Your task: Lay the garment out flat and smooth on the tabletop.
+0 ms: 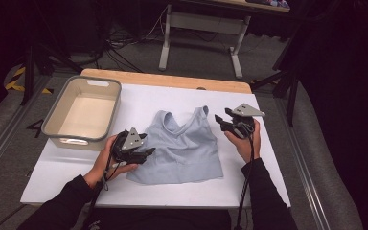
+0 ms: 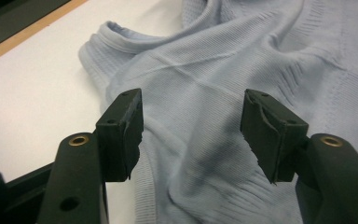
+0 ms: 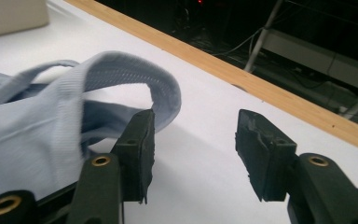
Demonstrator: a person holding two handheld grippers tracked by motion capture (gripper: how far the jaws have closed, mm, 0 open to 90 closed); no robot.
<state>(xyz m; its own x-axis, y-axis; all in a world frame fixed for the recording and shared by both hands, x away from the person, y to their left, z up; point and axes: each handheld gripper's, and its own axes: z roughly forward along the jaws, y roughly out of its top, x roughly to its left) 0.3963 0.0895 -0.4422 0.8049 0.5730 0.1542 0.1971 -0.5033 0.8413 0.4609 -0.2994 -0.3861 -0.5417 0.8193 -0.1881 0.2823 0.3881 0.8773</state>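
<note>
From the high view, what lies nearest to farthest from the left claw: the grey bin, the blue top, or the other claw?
1. Blue top: under the left claw, at the top's left edge.
2. Grey bin: up and to the left.
3. Right claw: across the top, by its right strap.

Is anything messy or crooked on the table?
A little. The light blue top lies rumpled, with folds across its front, and its shoulder strap arches up off the white table rather than lying flat. The grey bin sits straight.
</note>
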